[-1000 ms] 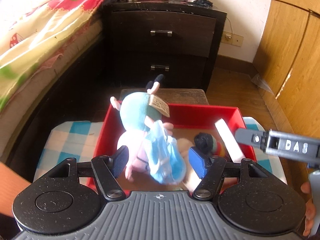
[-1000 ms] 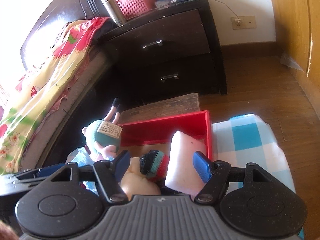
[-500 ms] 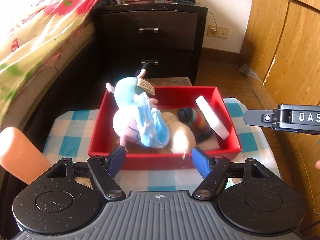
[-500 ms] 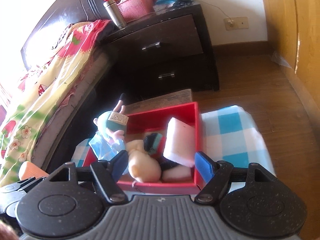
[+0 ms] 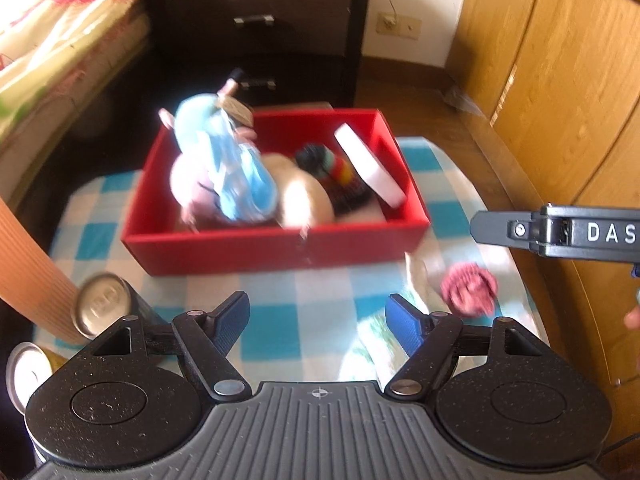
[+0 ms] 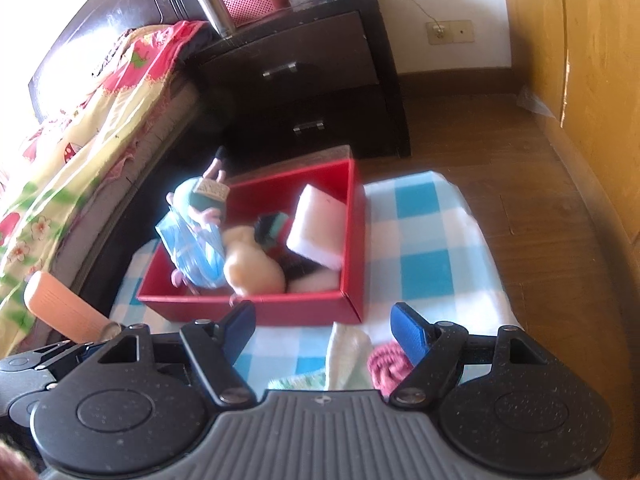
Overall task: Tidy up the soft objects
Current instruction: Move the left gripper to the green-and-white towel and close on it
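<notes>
Plush toys fill the red box (image 5: 276, 250) on the blue-checked cloth (image 5: 280, 320): a pink pig doll in a pale blue dress (image 5: 224, 168) leans at its ten o'clock corner, a cream plush (image 5: 304, 200) lies mid-box, and a white sponge block (image 6: 318, 224) tilts against the two o'clock wall. A crimson knitted piece (image 5: 470, 288) lies outside, at four o'clock of the box. The left gripper (image 5: 318, 322) and the right gripper (image 6: 324, 330) both hover wide, clasping nothing.

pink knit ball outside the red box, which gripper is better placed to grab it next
Right, probably. The pink knit ball lies beside the right gripper's right fingertip, jaws open and empty. From the left gripper it sits off to the right, beyond its fingers.
</notes>
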The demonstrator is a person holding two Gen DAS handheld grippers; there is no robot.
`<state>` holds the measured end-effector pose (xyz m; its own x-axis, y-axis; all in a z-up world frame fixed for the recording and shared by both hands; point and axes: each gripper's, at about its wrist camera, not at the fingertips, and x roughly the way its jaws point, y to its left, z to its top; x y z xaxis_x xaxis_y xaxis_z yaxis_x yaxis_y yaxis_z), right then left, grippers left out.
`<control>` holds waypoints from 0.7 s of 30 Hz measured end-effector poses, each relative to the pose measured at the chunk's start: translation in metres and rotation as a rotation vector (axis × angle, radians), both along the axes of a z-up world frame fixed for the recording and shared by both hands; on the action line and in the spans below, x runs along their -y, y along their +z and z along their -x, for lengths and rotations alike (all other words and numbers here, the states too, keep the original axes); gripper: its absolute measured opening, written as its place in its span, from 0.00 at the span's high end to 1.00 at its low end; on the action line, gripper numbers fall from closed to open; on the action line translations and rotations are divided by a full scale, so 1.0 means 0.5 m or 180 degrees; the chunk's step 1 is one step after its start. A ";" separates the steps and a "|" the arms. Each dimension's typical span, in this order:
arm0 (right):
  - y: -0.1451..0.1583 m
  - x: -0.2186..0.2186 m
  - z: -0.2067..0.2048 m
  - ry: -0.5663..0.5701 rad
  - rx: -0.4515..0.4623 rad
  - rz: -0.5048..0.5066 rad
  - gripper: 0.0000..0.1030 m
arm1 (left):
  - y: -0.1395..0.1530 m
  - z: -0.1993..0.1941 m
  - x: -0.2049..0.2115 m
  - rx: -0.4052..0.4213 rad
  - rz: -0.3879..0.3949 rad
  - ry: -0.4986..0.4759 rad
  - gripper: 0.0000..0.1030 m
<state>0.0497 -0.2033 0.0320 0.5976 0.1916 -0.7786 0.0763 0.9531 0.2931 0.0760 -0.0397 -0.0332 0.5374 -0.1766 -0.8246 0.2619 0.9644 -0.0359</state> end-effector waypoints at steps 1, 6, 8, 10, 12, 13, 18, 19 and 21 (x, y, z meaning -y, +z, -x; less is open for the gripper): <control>-0.004 0.002 0.004 -0.0005 -0.0026 0.0007 0.49 | -0.007 0.004 0.005 -0.0027 -0.0022 -0.0020 0.28; -0.019 0.013 0.024 -0.0005 -0.0113 0.0030 0.49 | -0.028 0.020 0.029 -0.0102 -0.0078 -0.0112 0.27; -0.022 0.018 0.033 -0.0009 -0.0135 0.0029 0.49 | -0.032 0.023 0.035 -0.0124 -0.0069 -0.0139 0.26; -0.025 0.023 0.042 -0.0009 -0.0143 0.0027 0.48 | -0.035 0.026 0.043 -0.0139 -0.0067 -0.0161 0.26; -0.028 0.028 0.051 -0.0008 -0.0160 0.0031 0.48 | -0.039 0.028 0.050 -0.0156 -0.0066 -0.0191 0.26; -0.030 0.030 0.055 -0.0009 -0.0170 0.0037 0.48 | -0.042 0.029 0.054 -0.0168 -0.0068 -0.0205 0.26; -0.035 0.043 0.070 -0.0024 -0.0222 0.0036 0.48 | -0.062 0.024 0.069 -0.0283 -0.0042 -0.0247 0.24; -0.035 0.046 0.071 -0.0027 -0.0225 0.0019 0.48 | -0.068 0.023 0.072 -0.0318 -0.0030 -0.0255 0.24; -0.034 0.052 0.076 -0.0025 -0.0224 -0.0012 0.48 | -0.079 0.021 0.080 -0.0384 -0.0010 -0.0267 0.24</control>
<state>0.0117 -0.2292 0.0148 0.5430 0.1901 -0.8179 0.1043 0.9512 0.2904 0.0657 -0.0796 -0.0726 0.4177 -0.2139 -0.8830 0.3354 0.9395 -0.0689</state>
